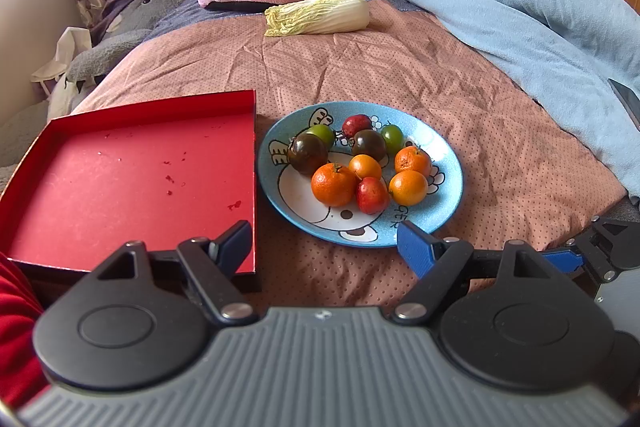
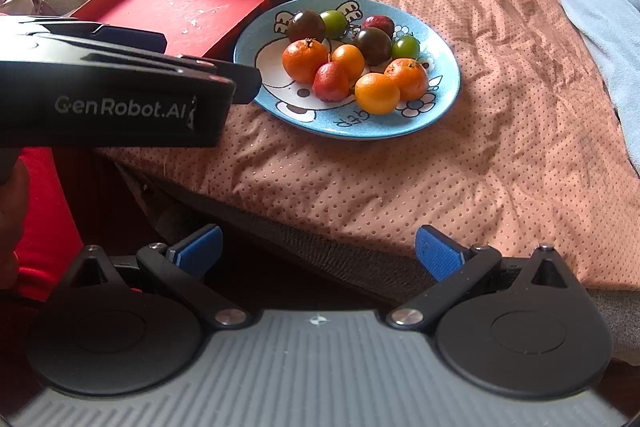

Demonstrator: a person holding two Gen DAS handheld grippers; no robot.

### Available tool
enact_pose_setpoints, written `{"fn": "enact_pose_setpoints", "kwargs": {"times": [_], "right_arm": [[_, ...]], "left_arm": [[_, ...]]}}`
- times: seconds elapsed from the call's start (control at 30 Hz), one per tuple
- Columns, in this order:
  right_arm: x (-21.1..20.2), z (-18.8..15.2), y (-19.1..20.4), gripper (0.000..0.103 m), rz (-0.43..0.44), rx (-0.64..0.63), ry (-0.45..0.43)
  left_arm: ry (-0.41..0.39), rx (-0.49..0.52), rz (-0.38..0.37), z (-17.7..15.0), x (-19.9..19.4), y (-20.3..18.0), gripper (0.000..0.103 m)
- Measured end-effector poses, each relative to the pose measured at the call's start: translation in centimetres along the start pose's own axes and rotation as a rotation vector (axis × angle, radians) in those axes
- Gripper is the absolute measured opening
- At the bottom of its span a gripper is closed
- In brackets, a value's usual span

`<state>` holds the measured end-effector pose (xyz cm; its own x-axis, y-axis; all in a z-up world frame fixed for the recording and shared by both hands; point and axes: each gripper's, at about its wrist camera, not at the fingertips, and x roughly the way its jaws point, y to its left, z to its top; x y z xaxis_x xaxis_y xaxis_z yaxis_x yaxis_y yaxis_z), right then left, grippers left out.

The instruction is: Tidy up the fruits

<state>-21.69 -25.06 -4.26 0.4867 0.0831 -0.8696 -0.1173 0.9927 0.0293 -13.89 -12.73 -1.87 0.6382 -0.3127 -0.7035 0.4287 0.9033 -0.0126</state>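
Left wrist view: a red tray [image 1: 132, 183] lies at the left of the frame, with a blue plate [image 1: 448, 195] of small fruits [image 1: 362, 163] just beside it at centre, both on a pink bedspread [image 1: 500, 131]. At the bottom, the left gripper [image 1: 322, 247] is spread open and empty. In the right wrist view the right gripper [image 2: 318, 253] is likewise open and empty.

Both wrist views look down, sharing the plate [image 1: 444, 203]
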Motion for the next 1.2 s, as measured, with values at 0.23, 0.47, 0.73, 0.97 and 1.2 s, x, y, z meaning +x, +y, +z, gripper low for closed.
{"fn": "enact_pose_setpoints", "kwargs": {"times": [0.23, 0.47, 0.73, 0.97, 1.2], "right_arm": [[0.03, -0.04, 0.03, 0.103, 0.000, -0.001, 0.001], [0.14, -0.08, 0.09, 0.103, 0.002, -0.004, 0.007], [0.14, -0.09, 0.11, 0.103, 0.003, -0.005, 0.008], [0.11, -0.07, 0.18, 0.103, 0.003, -0.004, 0.009], [0.19, -0.05, 0.28, 0.103, 0.005, -0.003, 0.008]], "left_arm": [[0.001, -0.001, 0.000, 0.00, 0.02, 0.03, 0.082], [0.000, -0.001, 0.000, 0.03, 0.03, 0.06, 0.082], [0.001, -0.001, 0.000, 0.06, 0.02, 0.04, 0.082], [0.001, 0.000, -0.001, -0.05, 0.06, 0.10, 0.082], [0.001, 0.002, -0.002, -0.24, 0.20, 0.07, 0.082]]}}
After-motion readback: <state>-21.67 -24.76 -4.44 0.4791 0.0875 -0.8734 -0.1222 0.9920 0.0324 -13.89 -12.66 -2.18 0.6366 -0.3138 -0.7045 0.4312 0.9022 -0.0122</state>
